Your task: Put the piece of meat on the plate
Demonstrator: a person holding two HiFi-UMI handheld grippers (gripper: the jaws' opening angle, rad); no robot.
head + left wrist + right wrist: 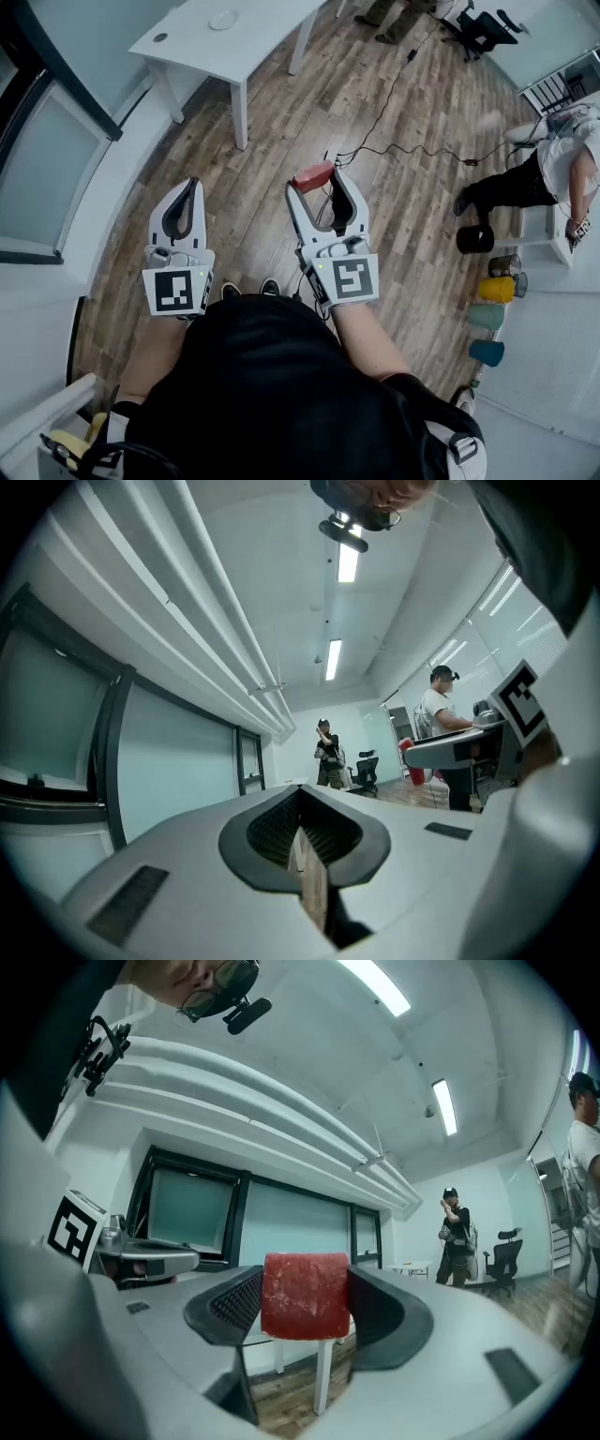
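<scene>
Above the wood-plank floor (281, 122), the right gripper (316, 180) pinches a red rectangular block of meat (305, 1296) between its jaws; the left gripper (194, 186) has its jaws pressed together.

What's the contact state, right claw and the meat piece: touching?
Touching. The right gripper view shows the red meat piece pinched between both pads of the right claw, with no gap on either side, lifted in mid-air.

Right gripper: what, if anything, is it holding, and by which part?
The piece of meat, pinched by its two opposite sides between the fingers.
</scene>
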